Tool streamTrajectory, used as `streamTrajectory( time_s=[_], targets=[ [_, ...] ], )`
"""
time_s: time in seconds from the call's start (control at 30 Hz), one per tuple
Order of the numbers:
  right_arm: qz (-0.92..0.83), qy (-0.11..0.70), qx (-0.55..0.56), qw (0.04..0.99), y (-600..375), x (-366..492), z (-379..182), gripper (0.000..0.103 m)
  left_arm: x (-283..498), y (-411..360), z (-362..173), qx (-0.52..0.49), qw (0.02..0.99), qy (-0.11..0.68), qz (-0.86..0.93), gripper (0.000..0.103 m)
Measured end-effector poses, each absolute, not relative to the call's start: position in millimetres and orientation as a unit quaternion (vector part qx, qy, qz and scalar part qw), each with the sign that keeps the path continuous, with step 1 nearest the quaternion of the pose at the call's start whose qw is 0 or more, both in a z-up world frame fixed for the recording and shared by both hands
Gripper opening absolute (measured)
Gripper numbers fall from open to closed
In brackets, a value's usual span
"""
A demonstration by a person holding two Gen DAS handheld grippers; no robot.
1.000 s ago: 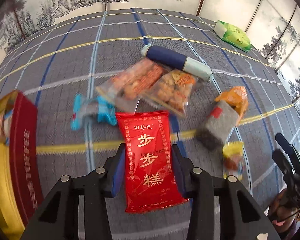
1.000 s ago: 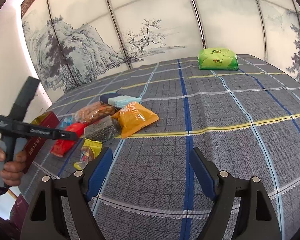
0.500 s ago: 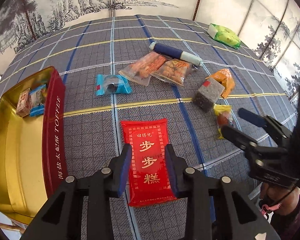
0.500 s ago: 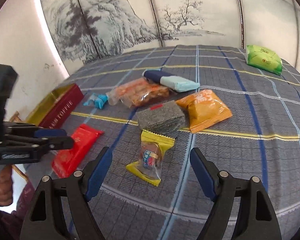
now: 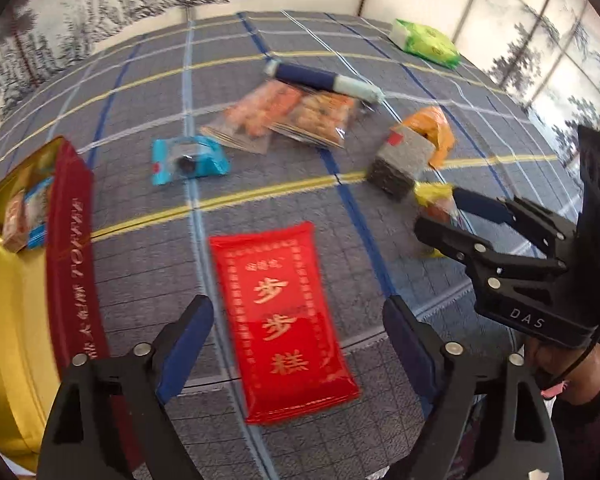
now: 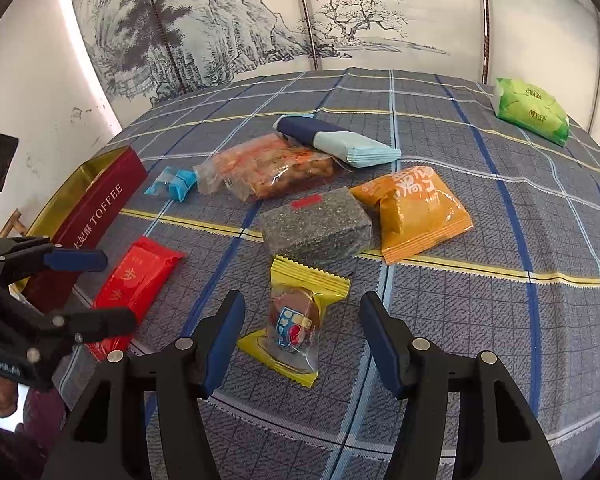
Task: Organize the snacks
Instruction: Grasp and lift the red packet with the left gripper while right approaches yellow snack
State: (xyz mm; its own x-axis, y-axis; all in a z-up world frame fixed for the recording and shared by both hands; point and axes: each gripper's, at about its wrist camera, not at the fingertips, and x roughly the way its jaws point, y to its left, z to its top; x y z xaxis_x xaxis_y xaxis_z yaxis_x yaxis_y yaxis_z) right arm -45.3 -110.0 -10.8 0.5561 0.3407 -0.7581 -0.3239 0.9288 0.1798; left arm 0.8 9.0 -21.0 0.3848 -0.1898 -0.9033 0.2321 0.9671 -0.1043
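A red snack packet [image 5: 276, 280] with gold characters lies flat on the checked cloth, beside the red toffee tin [image 5: 72, 248]. My left gripper [image 5: 298, 312] straddles the packet; its jaws are opening and stand well clear of both long edges. In the right wrist view a yellow-edged packet [image 6: 296, 320] with a brown sweet lies between the fingers of my right gripper [image 6: 303, 304]. Those jaws are closing, and a gap shows on each side of the wrapper. The right gripper [image 5: 436, 216] shows at the right of the left wrist view, with the yellow packet partly hidden behind it.
The tin's gold inside holds two small snacks [image 5: 28, 216]. Further back lie a blue packet [image 5: 188, 160], two clear bags [image 5: 284, 116], a navy and pale-blue pack [image 5: 324, 80], a grey block [image 6: 316, 228], an orange bag [image 6: 416, 208] and a green pack [image 6: 532, 112]. The table edge is near.
My left gripper let go of the red packet and its jaws spread wide. My right gripper swung left over the yellow packet and its jaws narrowed.
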Motion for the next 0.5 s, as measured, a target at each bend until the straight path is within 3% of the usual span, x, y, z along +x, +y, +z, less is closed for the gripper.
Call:
streamTrajectory(
  time_s=[0.27,0.5],
  targets=[
    [0.203,0.432,0.002,0.879,-106.0,-45.1,-11.7,0.072,1.2,10.3,-36.0,0.037,0.828,0.555,-0.068,0.093],
    [0.209,0.431,0.006,0.878,-106.8,-45.5,-12.2,0.075,3.6,15.1,-36.8,0.038,0.835,0.546,-0.062,0.096]
  ],
)
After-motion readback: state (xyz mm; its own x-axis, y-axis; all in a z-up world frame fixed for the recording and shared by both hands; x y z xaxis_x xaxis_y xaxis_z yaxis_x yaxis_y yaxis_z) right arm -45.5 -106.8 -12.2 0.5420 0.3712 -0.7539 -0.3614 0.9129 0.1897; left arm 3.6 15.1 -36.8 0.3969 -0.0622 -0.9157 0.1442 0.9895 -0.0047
